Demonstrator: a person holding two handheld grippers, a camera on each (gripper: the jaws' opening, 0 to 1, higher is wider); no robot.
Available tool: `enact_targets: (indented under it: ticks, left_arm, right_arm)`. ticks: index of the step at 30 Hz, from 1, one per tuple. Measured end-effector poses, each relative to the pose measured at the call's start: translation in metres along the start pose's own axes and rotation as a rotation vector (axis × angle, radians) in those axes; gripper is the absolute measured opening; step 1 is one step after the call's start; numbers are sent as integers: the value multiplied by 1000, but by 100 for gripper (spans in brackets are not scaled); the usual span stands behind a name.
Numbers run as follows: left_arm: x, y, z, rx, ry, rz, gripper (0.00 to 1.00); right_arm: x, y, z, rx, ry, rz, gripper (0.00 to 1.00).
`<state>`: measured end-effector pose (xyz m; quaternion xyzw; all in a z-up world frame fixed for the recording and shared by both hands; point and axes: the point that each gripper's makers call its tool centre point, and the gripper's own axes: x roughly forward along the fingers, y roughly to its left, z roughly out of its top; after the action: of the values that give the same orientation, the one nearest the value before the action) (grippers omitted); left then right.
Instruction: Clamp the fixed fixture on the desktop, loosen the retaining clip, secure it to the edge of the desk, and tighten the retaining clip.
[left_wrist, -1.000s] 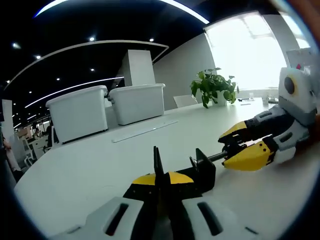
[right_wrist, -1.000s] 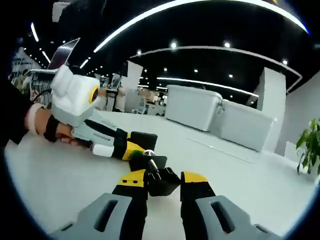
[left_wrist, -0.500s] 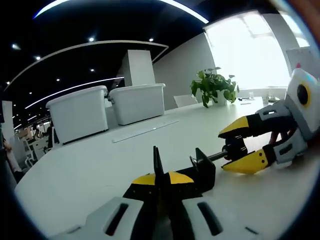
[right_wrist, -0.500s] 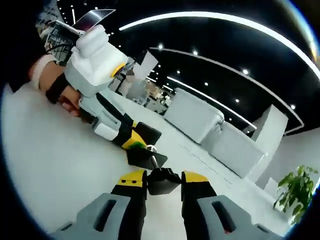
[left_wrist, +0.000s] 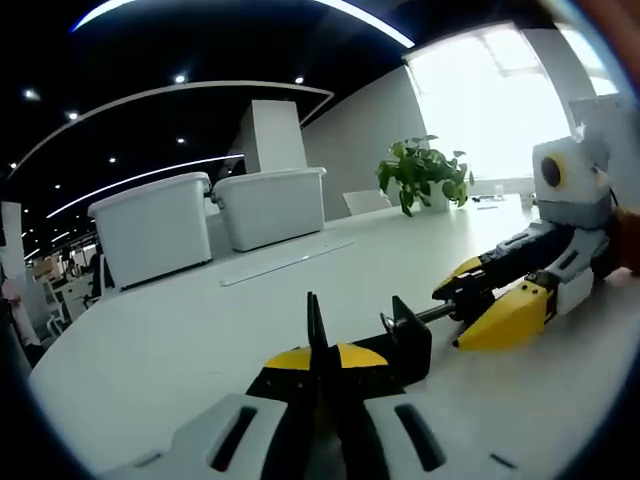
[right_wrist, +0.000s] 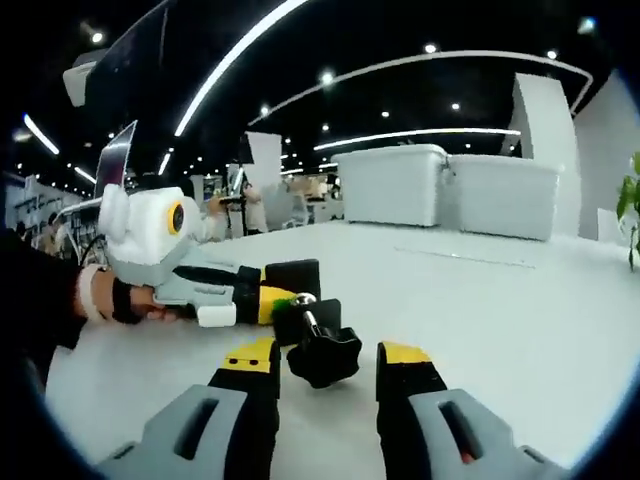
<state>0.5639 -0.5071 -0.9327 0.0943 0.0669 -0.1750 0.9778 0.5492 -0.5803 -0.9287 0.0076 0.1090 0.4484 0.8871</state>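
Observation:
The black clamp fixture (left_wrist: 405, 338) lies on the white desk (left_wrist: 180, 340). My left gripper (left_wrist: 320, 352) is shut on its thin upright plate. Its screw rod (left_wrist: 432, 313) runs right to the knob, where my right gripper (left_wrist: 456, 296) has a yellow jaw on either side. In the right gripper view the black lobed knob (right_wrist: 322, 352) sits between the jaws of my right gripper (right_wrist: 326, 362), with a small gap on each side, so that gripper is open. Beyond the knob, the left gripper (right_wrist: 272, 298) holds the fixture's block (right_wrist: 292, 274), with a person's hand behind it.
Two white lidded bins (left_wrist: 150, 232) (left_wrist: 272, 205) stand at the back of the desk. A long flat strip (left_wrist: 290, 262) lies in front of them. A potted plant (left_wrist: 420, 175) stands near the bright window. Bare desktop spreads to the left.
My right gripper has rolled around the screw axis and its jaws have spread off the knob. The left gripper and fixture have stayed put.

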Motion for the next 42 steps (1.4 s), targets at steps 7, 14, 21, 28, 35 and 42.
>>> enact_targets:
  ticks: [7, 14, 21, 28, 35, 42]
  left_arm:
    - [-1, -1, 0, 3, 0, 1, 6]
    - [2, 1, 0, 7, 0, 0, 6]
    - [1, 0, -1, 4, 1, 2, 6]
    - [3, 2, -1, 2, 2, 1, 6]
    - [5, 5, -3, -6, 4, 6, 6]
    - [6, 4, -3, 5, 2, 2, 6]
  right_arm:
    - [7, -4, -6, 72, 40, 13, 32]
    - [0, 15, -10, 100, 42, 19, 27]
    - [-4, 24, -9, -164, 4, -19, 26]
    - [-3, 17, -7, -377, -9, -62, 26]
    - [1, 13, 0, -470, -26, -95, 26]
    - [8, 0, -12, -162, 50, 3, 36]
